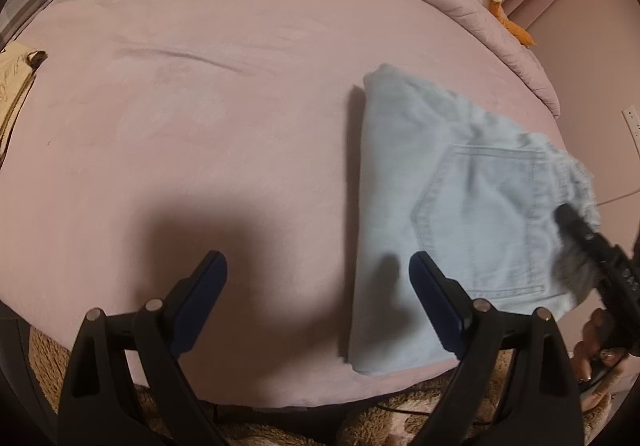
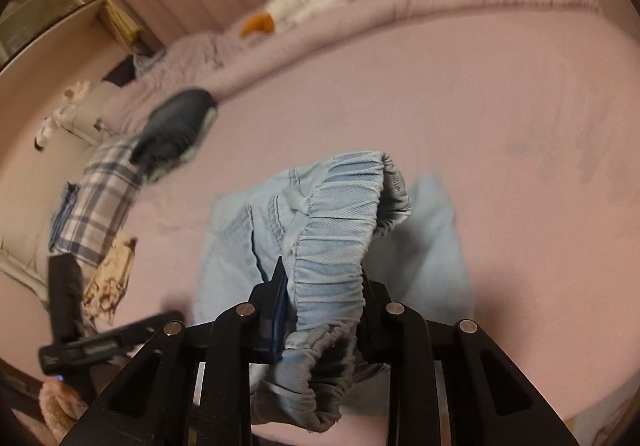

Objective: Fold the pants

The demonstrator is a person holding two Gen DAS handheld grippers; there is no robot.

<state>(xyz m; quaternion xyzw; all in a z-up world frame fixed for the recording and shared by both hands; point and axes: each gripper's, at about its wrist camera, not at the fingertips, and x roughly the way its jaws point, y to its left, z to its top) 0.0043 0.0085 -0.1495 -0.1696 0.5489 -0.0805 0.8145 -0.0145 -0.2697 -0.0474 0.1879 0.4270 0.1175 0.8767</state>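
One layer of waistband (image 2: 332,246) sits pinched in my right jaws (image 2: 320,286); slipping would unfold the pants (image 1: 440,205) near the bed (image 1: 200,125) edge. Left jaws (image 1: 318,266) gape empty.

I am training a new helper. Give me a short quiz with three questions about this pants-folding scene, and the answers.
1. True or false: the left gripper is clamped on the light blue pants.
2. Which part of the pants sits between the fingers of the right gripper? A) a leg hem B) the elastic waistband C) the back pocket
3. Fill in: the pants lie folded on the pink ____.

Key
1. False: its jaws stand wide apart with nothing between them.
2. B: the gathered waistband, lifted off the bed.
3. bed.
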